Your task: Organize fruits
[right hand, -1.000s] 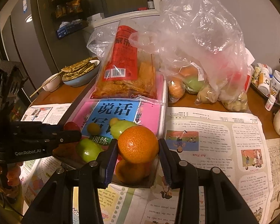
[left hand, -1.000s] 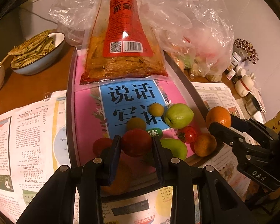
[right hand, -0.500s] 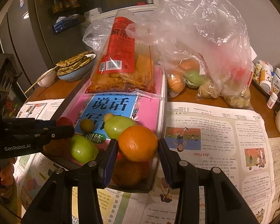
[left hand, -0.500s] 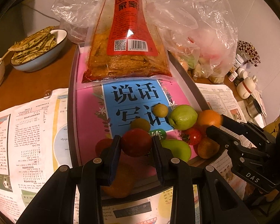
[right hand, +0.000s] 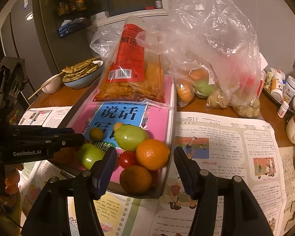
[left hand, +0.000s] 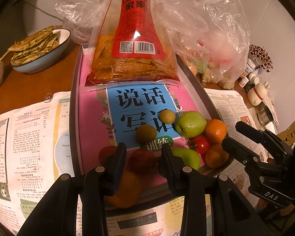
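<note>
**Fruit tray on papered table, two grippers over it**

Surface: brown wooden table [left hand: 29, 86], newspaper [right hand: 226, 137] spread over its near part. Grey fridge [right hand: 19, 45] and a shelf of jars at the back left of the right wrist view. A blue bowl [left hand: 39, 63] of flatbread sits on the left, clear plastic bags [right hand: 216, 55] of produce at the back, pill bottles [right hand: 285, 86] on the right.

Tray [left hand: 73, 118]: dark rim, lined with a pink and blue sheet; a red-labelled snack bag [left hand: 133, 45] lies across its far end.

Fruit: all in the near end of the tray. A red fruit [left hand: 142, 161] lies between the left gripper [left hand: 143, 153] fingers, an orange one just below it. The jaws have just been opening and stand narrow, a slim gap on either side of the fruit. An orange [right hand: 152, 153] rests on the pile beside a green fruit [right hand: 130, 139] and a tomato [right hand: 127, 159], ahead of the right gripper [right hand: 145, 157]; those jaws have just been opening too and stand wide, clear of it.

Writing: "说话" on the sheet; "GenRobot.AI" and "DAS" on the grippers; barcode and QR code on the bag
</note>
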